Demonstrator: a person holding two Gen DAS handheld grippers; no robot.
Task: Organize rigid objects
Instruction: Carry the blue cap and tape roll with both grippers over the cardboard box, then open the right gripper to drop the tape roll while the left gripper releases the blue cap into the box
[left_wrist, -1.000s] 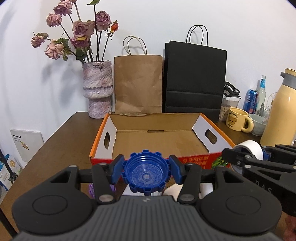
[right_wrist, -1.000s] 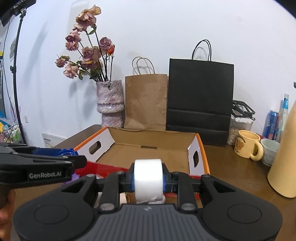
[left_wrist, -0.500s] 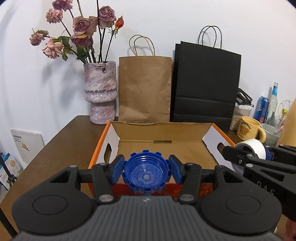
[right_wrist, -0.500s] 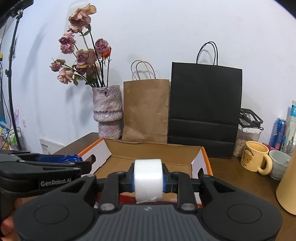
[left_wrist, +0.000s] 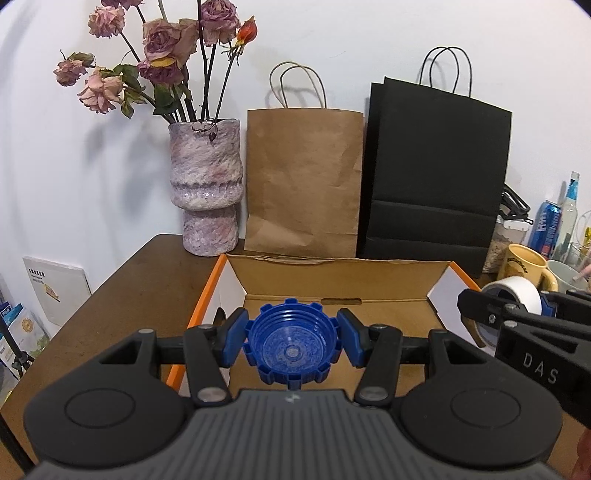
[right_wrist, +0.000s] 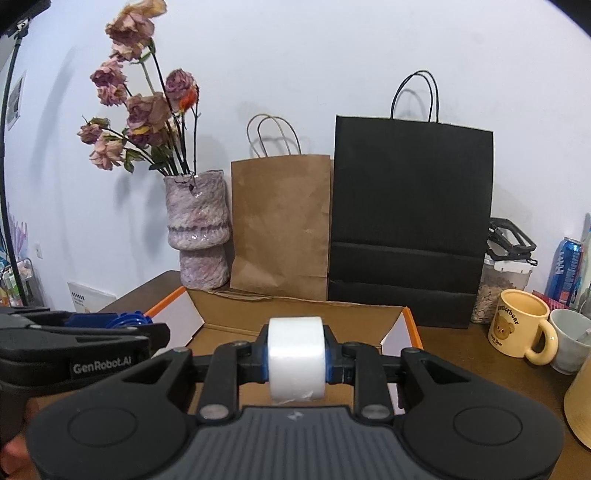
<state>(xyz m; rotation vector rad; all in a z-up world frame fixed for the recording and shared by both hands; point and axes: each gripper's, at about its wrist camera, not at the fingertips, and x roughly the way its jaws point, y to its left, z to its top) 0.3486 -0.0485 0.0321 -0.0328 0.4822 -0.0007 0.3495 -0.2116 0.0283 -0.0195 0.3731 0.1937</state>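
Note:
My left gripper (left_wrist: 291, 341) is shut on a blue ribbed plastic cap (left_wrist: 291, 343), its hollow side facing the camera, held over the near left part of an open cardboard box (left_wrist: 332, 273) with orange edges. My right gripper (right_wrist: 295, 360) is shut on a white tape roll (right_wrist: 295, 356), held over the near side of the same box (right_wrist: 295, 308). The tape roll (left_wrist: 517, 295) shows at the right in the left wrist view, and the blue cap (right_wrist: 123, 323) at the left in the right wrist view. The box floor in view is bare.
Behind the box stand a mottled purple vase (left_wrist: 205, 184) of dried roses, a brown paper bag (left_wrist: 303, 177) and a black paper bag (left_wrist: 436, 170). At the right are a yellow bear mug (right_wrist: 517, 326), a white cup (right_wrist: 569, 339), a jar and a blue can (right_wrist: 565, 269).
Both grippers have moved forward and up, from in front of the box's near wall to over its inside. Each keeps its hold on its object.

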